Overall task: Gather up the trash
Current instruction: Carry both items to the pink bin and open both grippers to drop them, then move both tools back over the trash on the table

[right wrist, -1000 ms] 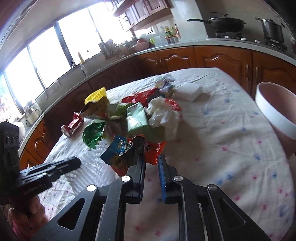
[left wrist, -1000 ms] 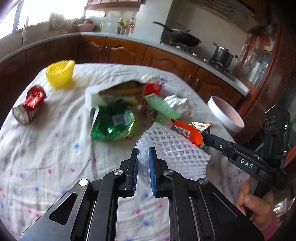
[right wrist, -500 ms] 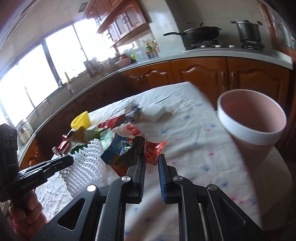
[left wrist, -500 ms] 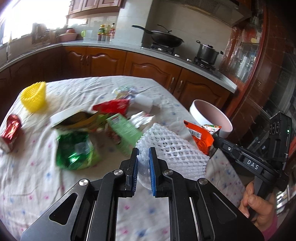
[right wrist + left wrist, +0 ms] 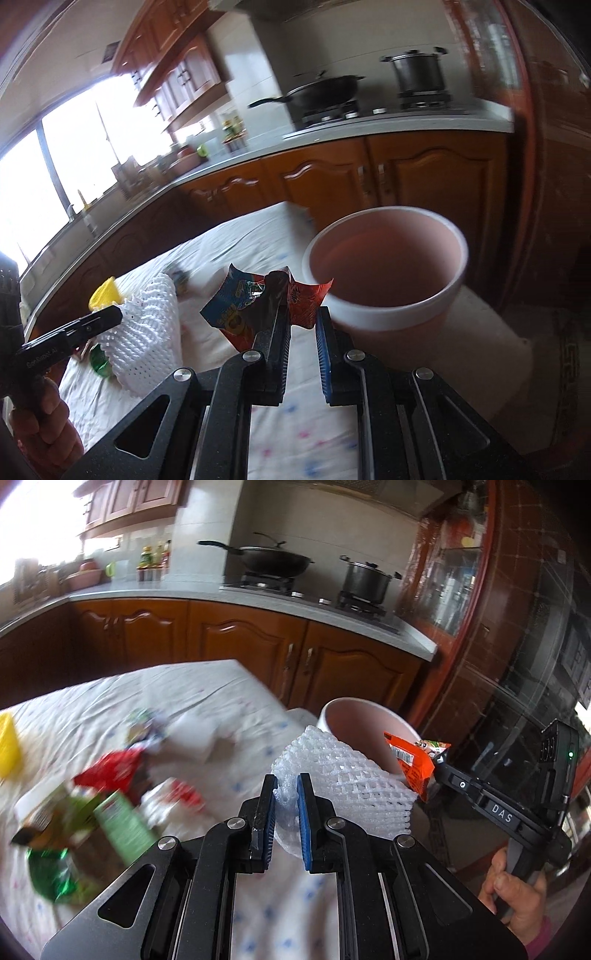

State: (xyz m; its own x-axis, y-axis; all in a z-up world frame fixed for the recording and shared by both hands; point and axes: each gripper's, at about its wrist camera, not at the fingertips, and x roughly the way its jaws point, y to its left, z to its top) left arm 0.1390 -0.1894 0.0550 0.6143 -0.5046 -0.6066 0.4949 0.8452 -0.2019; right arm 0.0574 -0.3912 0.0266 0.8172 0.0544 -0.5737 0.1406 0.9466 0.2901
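A white foam net sleeve, soft and open-meshed, is clamped between the matt black plastic fingers of the left gripper, whose inner pads are ribbed blue. A glossy, crinkled orange-and-blue snack wrapper is pinched by the right gripper. The bin is seen as smooth, matt pink and white plastic. The table is covered with creased, printed white cloth. Polished wood is shown on the cabinets.
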